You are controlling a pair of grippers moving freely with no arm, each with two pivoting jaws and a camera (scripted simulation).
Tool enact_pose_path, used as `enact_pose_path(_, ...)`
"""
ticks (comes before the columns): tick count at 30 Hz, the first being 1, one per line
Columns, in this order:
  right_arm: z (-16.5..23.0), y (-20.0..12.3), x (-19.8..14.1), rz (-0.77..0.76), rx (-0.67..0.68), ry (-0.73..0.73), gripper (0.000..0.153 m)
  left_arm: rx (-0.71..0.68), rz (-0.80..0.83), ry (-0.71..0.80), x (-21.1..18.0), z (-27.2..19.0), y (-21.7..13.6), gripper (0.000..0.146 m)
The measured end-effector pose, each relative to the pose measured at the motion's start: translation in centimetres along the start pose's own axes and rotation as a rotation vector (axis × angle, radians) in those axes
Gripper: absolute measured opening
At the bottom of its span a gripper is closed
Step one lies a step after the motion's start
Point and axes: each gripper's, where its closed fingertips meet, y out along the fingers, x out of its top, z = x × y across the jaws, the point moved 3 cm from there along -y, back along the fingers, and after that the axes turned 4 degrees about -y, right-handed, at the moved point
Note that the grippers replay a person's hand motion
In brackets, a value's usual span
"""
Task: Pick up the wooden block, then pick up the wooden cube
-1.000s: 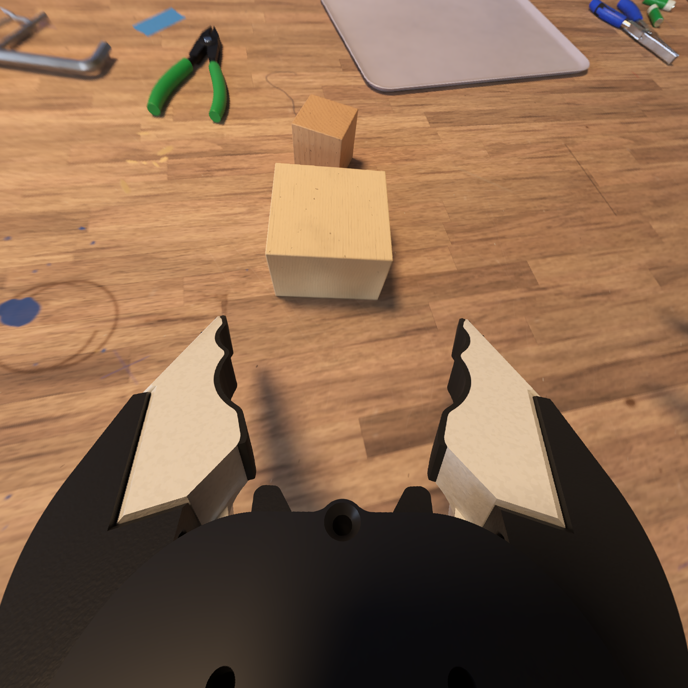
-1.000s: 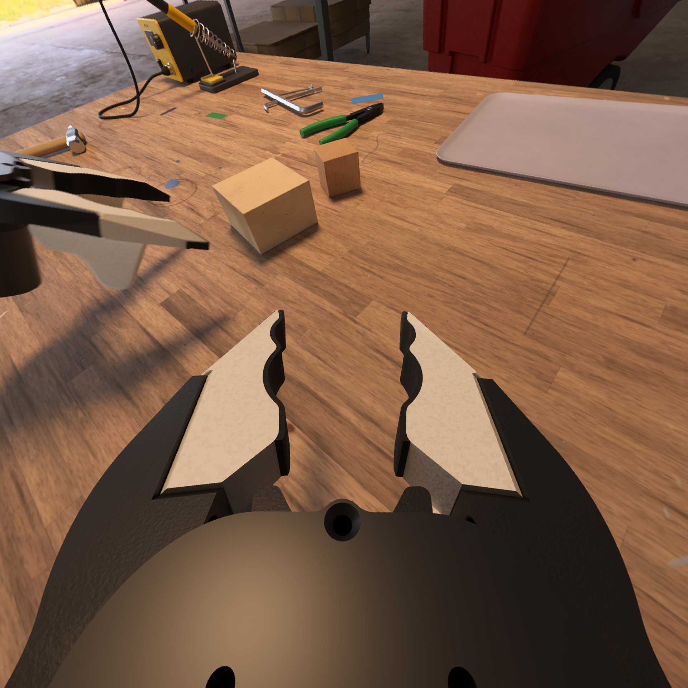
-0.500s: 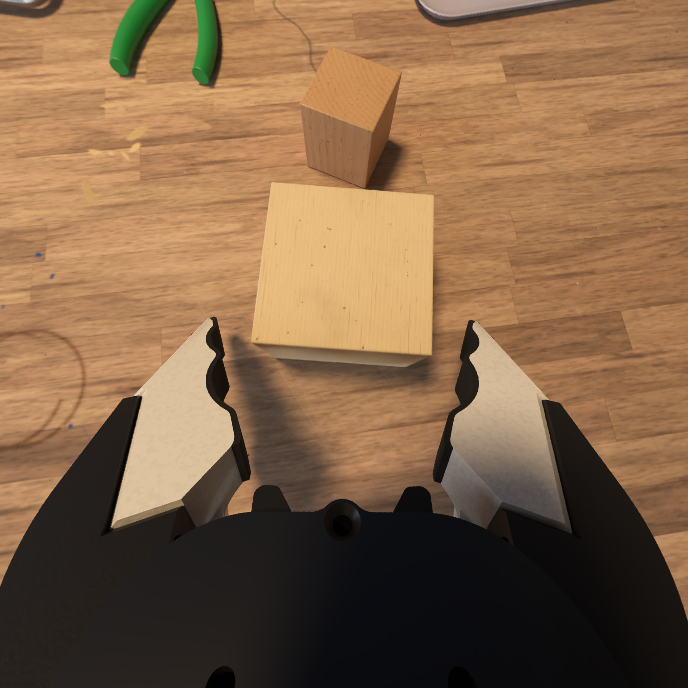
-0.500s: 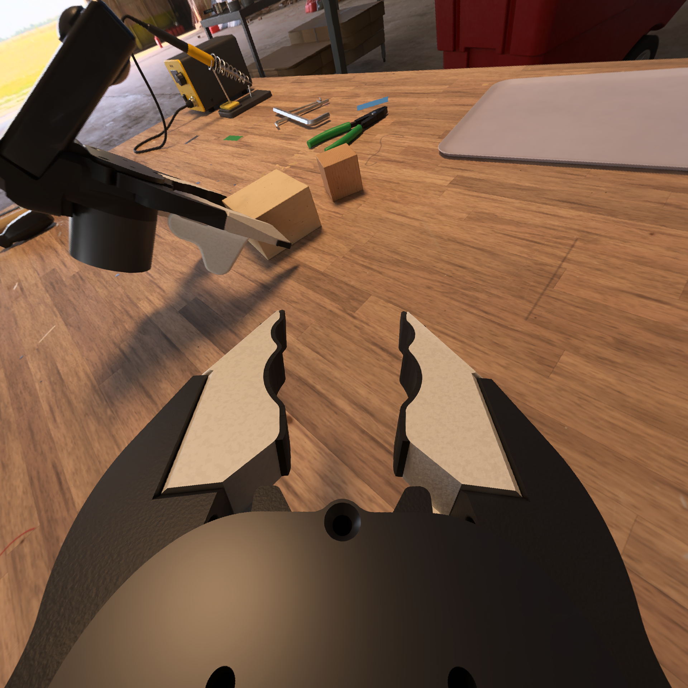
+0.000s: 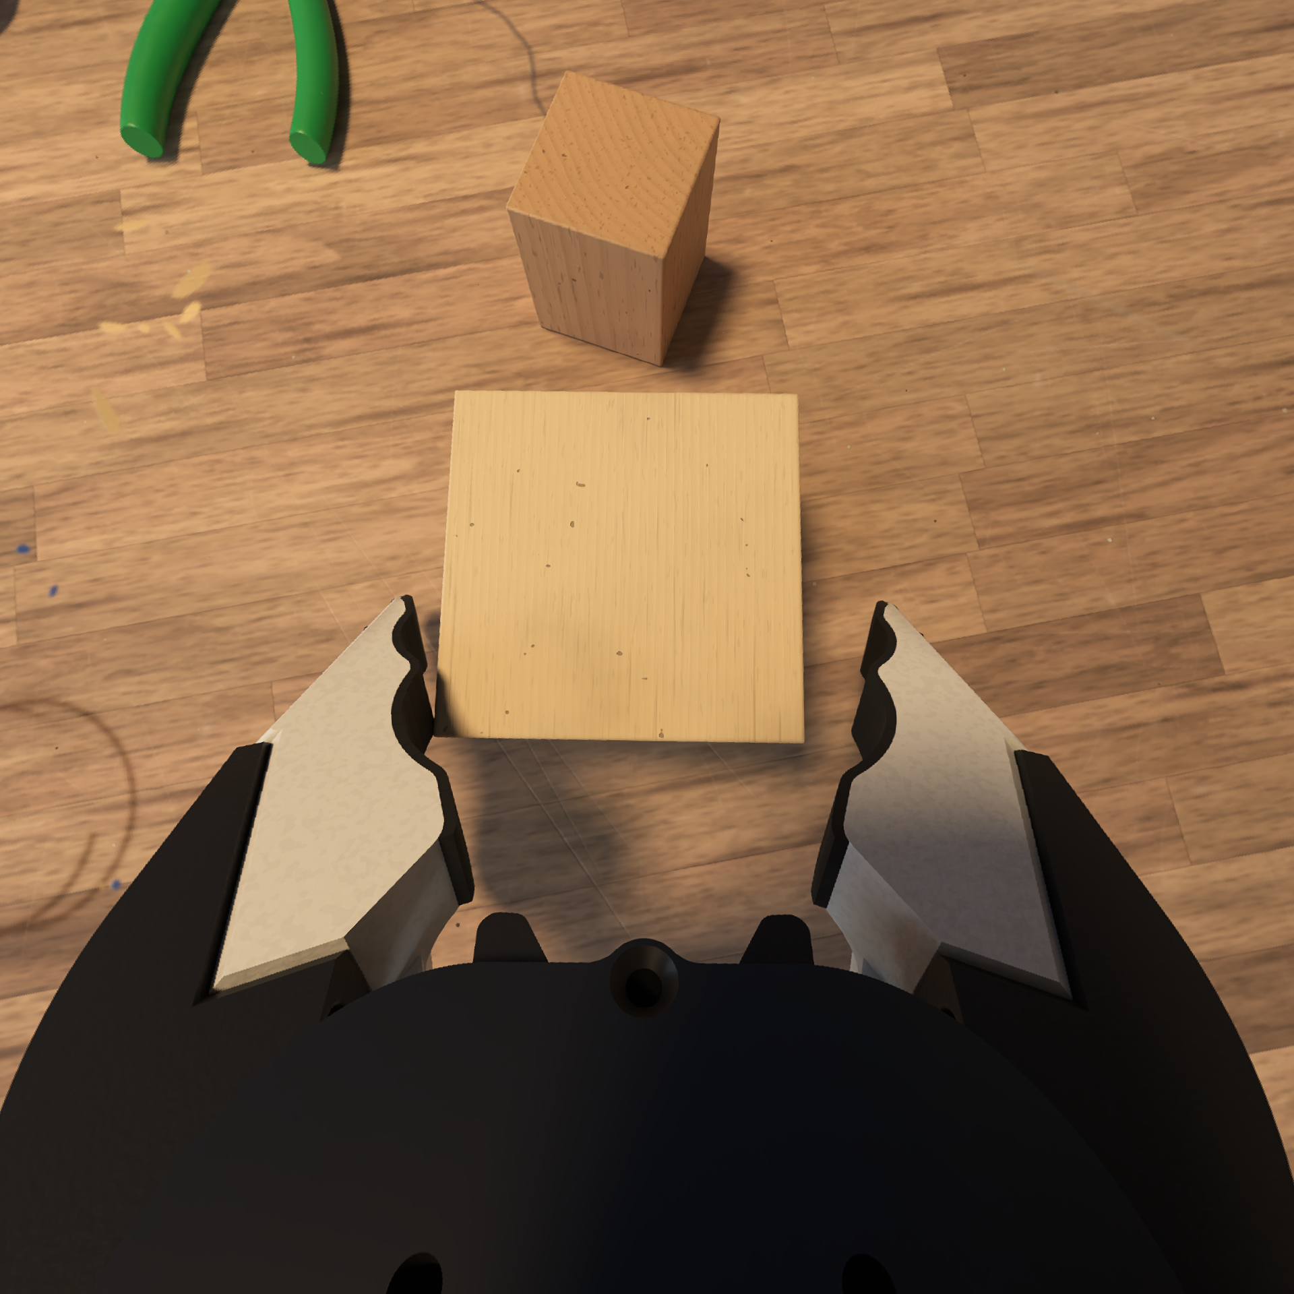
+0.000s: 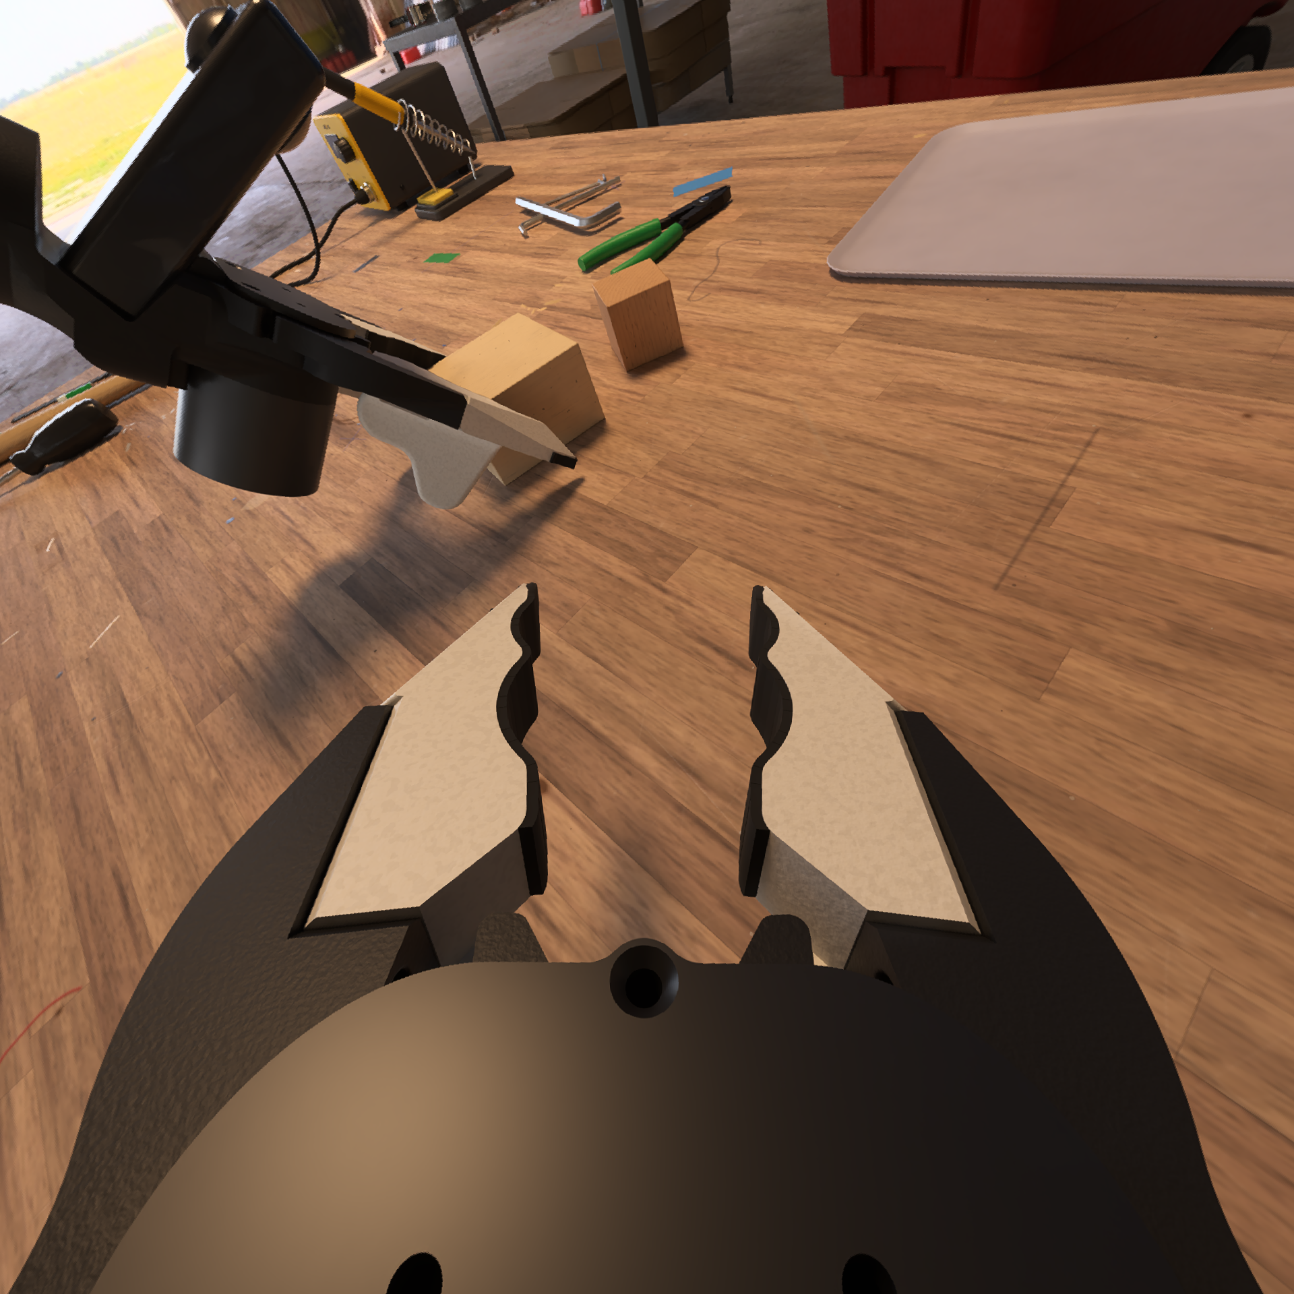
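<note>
A large pale wooden block (image 5: 623,567) lies flat on the wooden bench. A smaller, darker wooden cube (image 5: 616,210) stands just beyond it, apart from it. My left gripper (image 5: 643,606) is open and looks down on the block, with its fingertips (image 5: 402,630) on either side of the block's near half; the left finger is close to the block's side and the right one stands clear. In the right wrist view the left gripper (image 6: 501,402) straddles the block (image 6: 539,371), and the cube (image 6: 641,315) is behind it. My right gripper (image 6: 644,588) is open and empty above bare bench.
Green-handled pliers (image 5: 231,77) lie beyond the cube on the left, also seen in the right wrist view (image 6: 651,234). Hex keys (image 6: 571,210), a soldering station (image 6: 392,154), a grey tray (image 6: 1085,196) and a red bin (image 6: 1015,42) stand farther back.
My left gripper has moved forward and down over the pale block, so its open fingers now flank it. The right gripper has barely moved.
</note>
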Motion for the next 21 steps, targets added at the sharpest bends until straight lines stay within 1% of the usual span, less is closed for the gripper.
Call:
enact_pose_path(9,0.27,0.05,0.04,0.006,-0.001,-0.013,0.059,-0.007,-0.006,0.010,0.15,0.31,0.00,0.108)
enact_pose_path(21,0.22,-0.14,0.22,0.003,-0.005,-0.020,0.058,-0.008,-0.018,0.015,0.06,0.45,-0.16,0.108)
